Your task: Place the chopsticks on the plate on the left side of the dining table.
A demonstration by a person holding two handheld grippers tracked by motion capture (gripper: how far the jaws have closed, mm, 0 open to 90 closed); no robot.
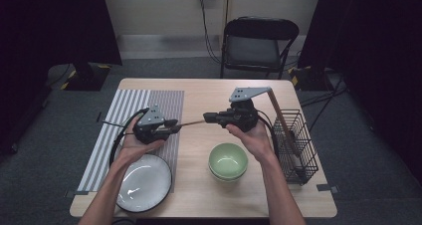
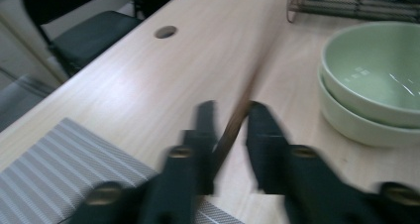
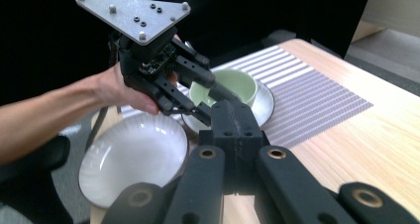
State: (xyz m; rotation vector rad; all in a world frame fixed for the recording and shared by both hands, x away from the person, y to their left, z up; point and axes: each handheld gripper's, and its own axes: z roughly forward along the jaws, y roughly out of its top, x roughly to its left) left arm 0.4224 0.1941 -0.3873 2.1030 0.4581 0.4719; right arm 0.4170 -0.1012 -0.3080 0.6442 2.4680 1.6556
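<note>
Hanging above the table [image 1: 209, 88], the thin brown chopstick [image 1: 191, 123] passes between the narrowly parted jaws of the left hand-held gripper [image 1: 172, 126], while the right hand-held gripper [image 1: 208, 117] is closed on its other end. I judge it light, stiff and smooth, so it may slip or turn; holding it a little away from the tip seems safer.

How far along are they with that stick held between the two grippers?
Midway, it seems. The right hand-held gripper is shut on one end of the chopstick; the left hand-held gripper has open jaws around the other end. A second chopstick already leans in the wire rack.
</note>
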